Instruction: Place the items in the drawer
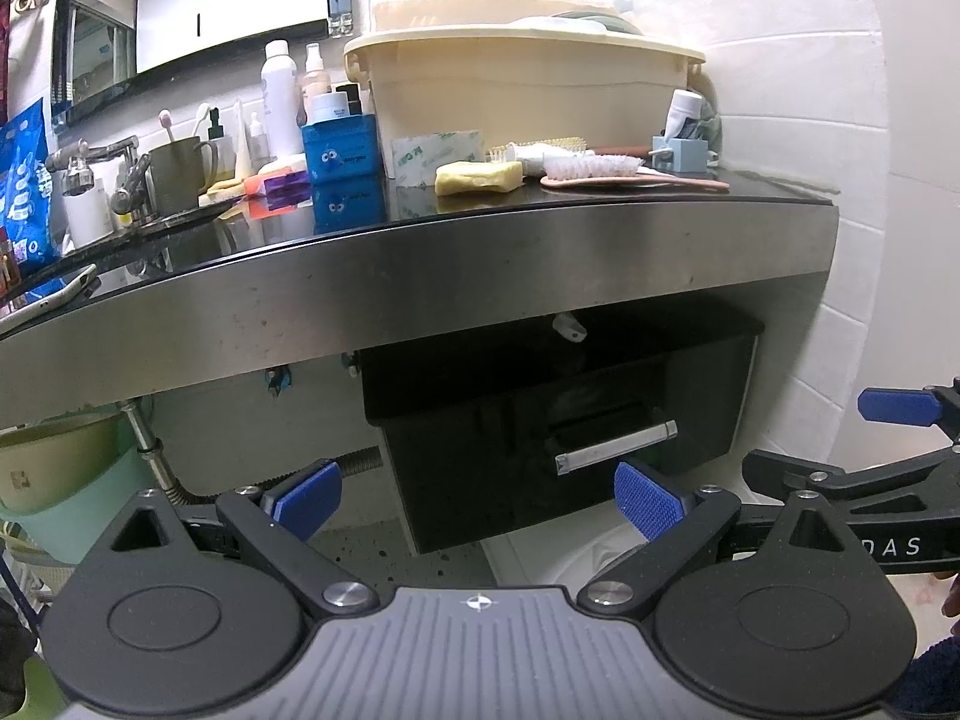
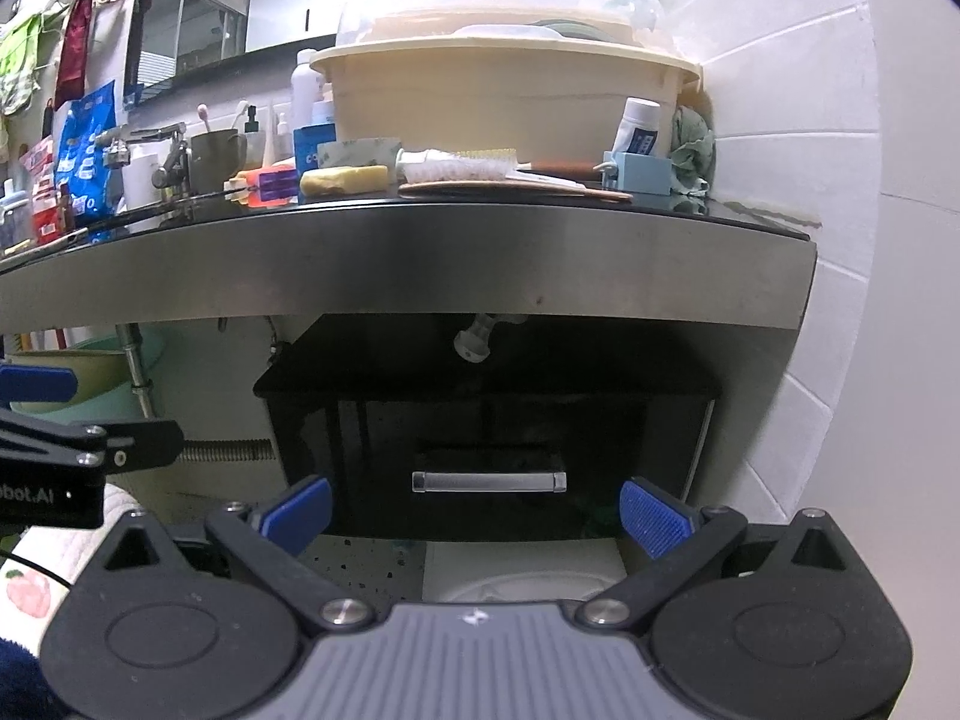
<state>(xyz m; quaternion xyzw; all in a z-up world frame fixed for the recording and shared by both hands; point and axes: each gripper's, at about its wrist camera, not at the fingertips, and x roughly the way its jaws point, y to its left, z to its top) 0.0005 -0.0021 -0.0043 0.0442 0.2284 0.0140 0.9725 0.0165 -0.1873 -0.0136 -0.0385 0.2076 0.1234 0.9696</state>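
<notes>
A black drawer (image 1: pixel 480 480) (image 2: pixel 480 420) with a silver bar handle (image 1: pixel 615 447) (image 2: pixel 489 481) hangs shut under the steel-edged counter (image 1: pixel 420 282) (image 2: pixel 420 258). On the counter lie a yellow soap bar (image 1: pixel 478 177) (image 2: pixel 343 179), a white brush (image 1: pixel 591 167) (image 2: pixel 456 167) and a pink comb (image 1: pixel 636 181). My left gripper (image 1: pixel 477 501) is open and empty, low in front of the drawer. My right gripper (image 2: pixel 474 516) is open and empty, facing the handle.
A beige lidded tub (image 1: pixel 522 84) (image 2: pixel 504 90) fills the counter's back. A light blue holder with a tube (image 1: pixel 681 153) (image 2: pixel 639 171), a blue box (image 1: pixel 342 147), bottles, a cup (image 1: pixel 177 174) and a faucet (image 1: pixel 90 165) stand leftward. White tiled wall (image 1: pixel 870 240) is at right. Green basins (image 1: pixel 60 480) sit below left.
</notes>
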